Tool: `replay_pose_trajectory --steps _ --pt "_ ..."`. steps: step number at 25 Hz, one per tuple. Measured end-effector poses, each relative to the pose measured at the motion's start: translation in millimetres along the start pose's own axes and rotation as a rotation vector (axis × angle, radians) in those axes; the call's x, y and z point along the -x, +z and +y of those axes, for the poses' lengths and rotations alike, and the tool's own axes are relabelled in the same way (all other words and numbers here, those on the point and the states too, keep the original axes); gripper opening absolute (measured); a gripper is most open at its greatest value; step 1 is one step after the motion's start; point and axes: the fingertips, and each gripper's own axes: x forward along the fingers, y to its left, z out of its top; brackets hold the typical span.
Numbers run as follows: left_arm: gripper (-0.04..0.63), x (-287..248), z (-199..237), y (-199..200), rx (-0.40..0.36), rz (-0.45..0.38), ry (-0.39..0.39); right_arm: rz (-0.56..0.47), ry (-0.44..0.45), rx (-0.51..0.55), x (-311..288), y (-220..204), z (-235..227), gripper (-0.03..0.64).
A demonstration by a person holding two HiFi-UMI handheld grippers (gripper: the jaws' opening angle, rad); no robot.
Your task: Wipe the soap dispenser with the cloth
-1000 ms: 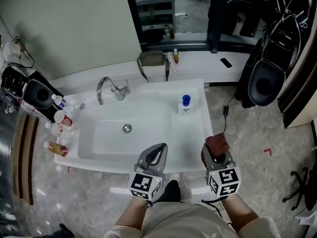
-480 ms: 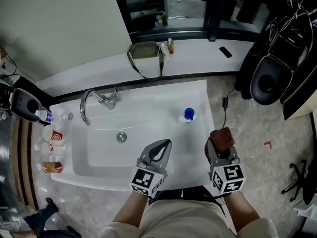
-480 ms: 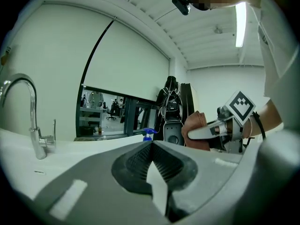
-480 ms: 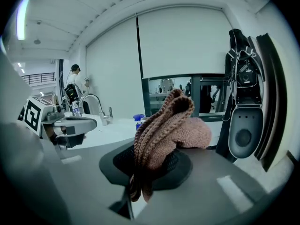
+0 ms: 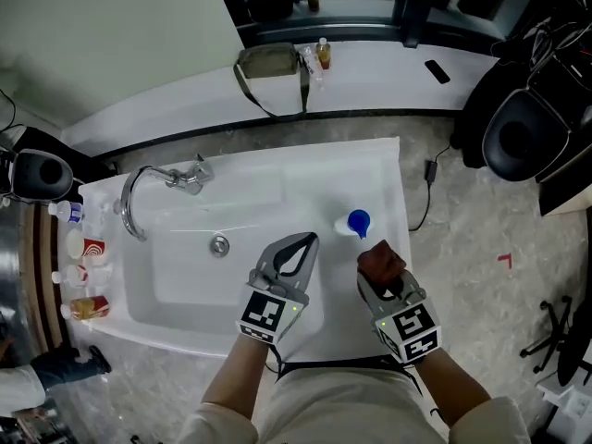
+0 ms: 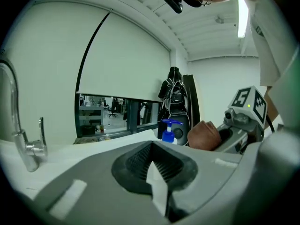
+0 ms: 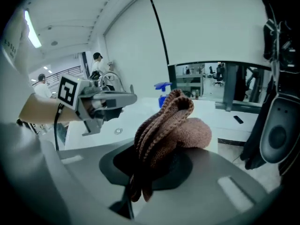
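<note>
**Readying cloth for dispenser wipe**

Clamping bunched brown cloth in right gripper. Finding soap dispenser just ahead of it, slightly left, on sink rim. Holding left gripper clenched and empty alongside. Probably best: leading with cloth bulge, keeping jaw tips off pump, pressing lightly to avoid tipping.

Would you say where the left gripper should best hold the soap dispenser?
Probably by its body under the blue pump, from the left: the dispenser stands upright on the sink ledge, with the cloth at its front.
</note>
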Motion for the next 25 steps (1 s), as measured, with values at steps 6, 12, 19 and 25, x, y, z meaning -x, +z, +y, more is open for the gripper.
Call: replay_pose_trajectory --steps 6,12,19,25 --pt "0.0 -39.3 0.5 17.5 -0.059 0.021 -0.114 0.034 0.118 -0.009 -41.9 2.0 21.0 0.08" --pt "0.0 -60.2 -12.0 4.1 -0.101 0.1 -0.206 0.054 0.285 0.108 -63.8 8.5 50.7 0.08" --pt "0.0 -61.7 -14.7 0.2 -0.145 0.126 -0.231 0.089 0.272 0.006 -79.4 1.8 24.7 0.08" --pt "0.0 -61.1 -15.0 -0.2 -0.148 0.125 -0.244 0.136 0.203 -0.138 -75.3 -19.1 -13.0 0.081"
